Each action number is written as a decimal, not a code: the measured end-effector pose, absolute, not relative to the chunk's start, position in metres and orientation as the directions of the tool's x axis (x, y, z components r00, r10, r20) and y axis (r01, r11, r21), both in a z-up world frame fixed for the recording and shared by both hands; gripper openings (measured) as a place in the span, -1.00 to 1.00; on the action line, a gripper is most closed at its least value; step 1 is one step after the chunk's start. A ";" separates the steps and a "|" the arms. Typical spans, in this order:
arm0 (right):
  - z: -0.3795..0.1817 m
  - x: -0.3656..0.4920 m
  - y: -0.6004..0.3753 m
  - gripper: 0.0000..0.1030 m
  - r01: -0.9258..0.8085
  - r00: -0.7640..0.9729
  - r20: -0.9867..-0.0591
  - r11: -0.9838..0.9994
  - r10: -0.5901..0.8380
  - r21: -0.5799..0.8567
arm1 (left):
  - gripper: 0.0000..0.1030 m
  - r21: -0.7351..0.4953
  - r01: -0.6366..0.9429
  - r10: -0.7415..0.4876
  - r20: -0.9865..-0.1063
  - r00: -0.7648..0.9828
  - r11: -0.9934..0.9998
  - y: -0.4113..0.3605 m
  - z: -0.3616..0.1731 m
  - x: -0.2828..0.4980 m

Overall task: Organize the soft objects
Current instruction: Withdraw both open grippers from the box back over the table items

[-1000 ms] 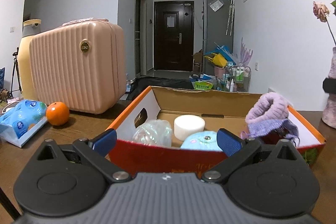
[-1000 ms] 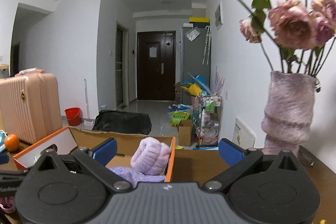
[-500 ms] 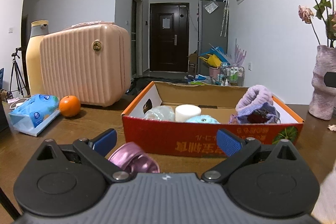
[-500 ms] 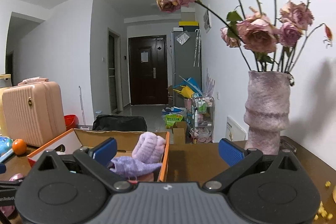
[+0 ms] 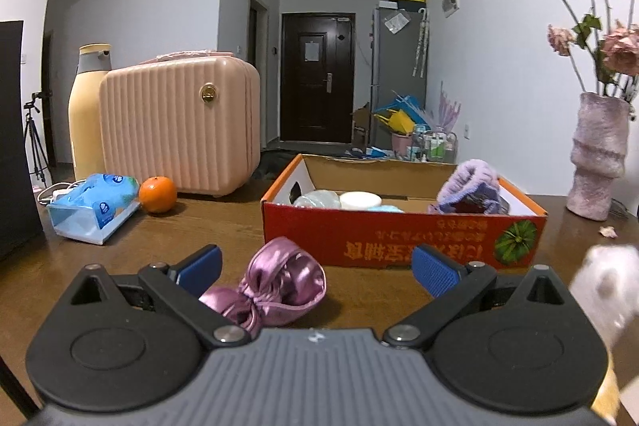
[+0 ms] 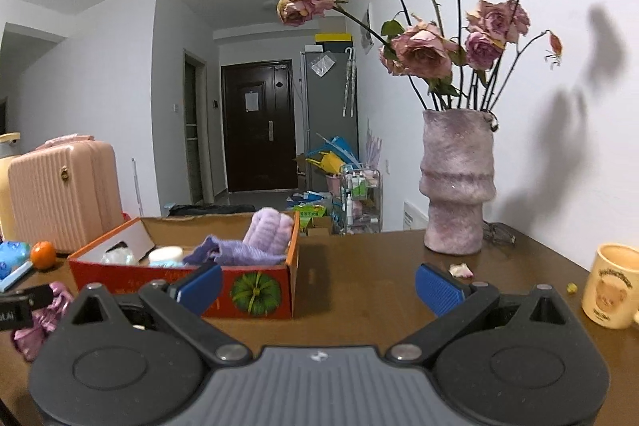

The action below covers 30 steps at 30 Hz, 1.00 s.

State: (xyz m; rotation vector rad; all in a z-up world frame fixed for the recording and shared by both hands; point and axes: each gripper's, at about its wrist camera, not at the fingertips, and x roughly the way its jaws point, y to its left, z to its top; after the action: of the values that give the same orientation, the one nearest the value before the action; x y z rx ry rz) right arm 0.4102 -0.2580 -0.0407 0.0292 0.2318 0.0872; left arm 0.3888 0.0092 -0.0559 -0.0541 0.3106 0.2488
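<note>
On the brown table (image 5: pixel 223 226), your box (image 5: pixel 399 242) already holds a fuzzy purple cloth (image 5: pixel 471 182) and 3 small round things; 1 shiny pink scrunchie (image 5: pixel 279 282) is left outside, just before it, between your left gripper (image 5: pixel 315 266)'s wide-open fingers; your right gripper (image 6: pixel 317 284) is wide open too, holding nothing.
</note>
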 end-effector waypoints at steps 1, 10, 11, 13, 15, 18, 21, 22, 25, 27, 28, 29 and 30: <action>-0.042 0.404 -0.257 1.00 -0.080 0.969 -0.230 0.996 0.086 0.033 | 1.00 -0.015 -0.243 0.227 -0.310 0.923 0.970 0.009 -0.056 0.383; -0.055 0.355 -0.254 1.00 -0.082 0.964 -0.251 0.996 0.085 0.021 | 1.00 0.011 -0.198 0.193 -0.289 0.938 0.980 0.003 -0.052 0.335; -0.056 0.351 -0.253 1.00 -0.083 0.964 -0.253 0.996 0.086 0.020 | 1.00 0.011 -0.193 0.187 -0.290 0.939 0.981 0.003 -0.051 0.332; -0.059 0.344 -0.252 1.00 -0.087 0.962 -0.258 0.996 0.089 0.016 | 1.00 0.010 -0.181 0.176 -0.293 0.940 0.983 0.003 -0.051 0.324; -0.062 0.336 -0.251 1.00 -0.093 0.960 -0.266 0.996 0.092 0.011 | 1.00 0.009 -0.167 0.163 -0.296 0.941 0.986 0.003 -0.050 0.316; -0.063 0.328 -0.249 1.00 -0.105 0.955 -0.279 0.994 0.104 0.013 | 1.00 0.015 -0.154 0.152 -0.299 0.942 0.988 0.002 -0.051 0.305; -0.061 0.319 -0.247 1.00 -0.110 0.950 -0.292 0.994 0.106 0.003 | 1.00 0.012 -0.133 0.130 -0.334 0.934 0.991 0.001 -0.049 0.297; -0.061 0.316 -0.245 1.00 -0.113 0.949 -0.297 0.994 0.107 -0.003 | 1.00 0.009 -0.121 0.116 -0.348 0.930 0.993 0.002 -0.047 0.294; -0.060 0.306 -0.241 1.00 -0.124 0.944 -0.310 0.992 0.110 -0.026 | 1.00 0.005 -0.089 0.084 -0.382 0.920 0.996 0.002 -0.041 0.285; -0.058 0.299 -0.237 1.00 -0.132 0.942 -0.316 0.990 0.114 -0.038 | 1.00 0.009 -0.070 0.068 -0.394 0.917 0.997 0.002 -0.038 0.278; -0.057 0.295 -0.236 1.00 -0.136 0.941 -0.320 0.990 0.115 -0.043 | 1.00 0.017 -0.064 0.065 -0.401 0.914 0.998 0.001 -0.036 0.275; -0.056 0.292 -0.234 1.00 -0.137 0.939 -0.323 0.989 0.115 -0.046 | 1.00 0.023 -0.059 0.064 -0.408 0.911 0.998 0.001 -0.034 0.273; -0.055 0.288 -0.233 1.00 -0.139 0.938 -0.327 0.989 0.116 -0.047 | 1.00 0.026 -0.054 0.060 -0.415 0.908 0.998 0.002 -0.033 0.270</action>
State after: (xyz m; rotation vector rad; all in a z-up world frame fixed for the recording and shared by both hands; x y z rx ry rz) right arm 0.2884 -0.2332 -0.0553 -0.0702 0.3292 0.1307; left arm 0.2697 0.0017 -0.0329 0.0145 0.4286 0.0588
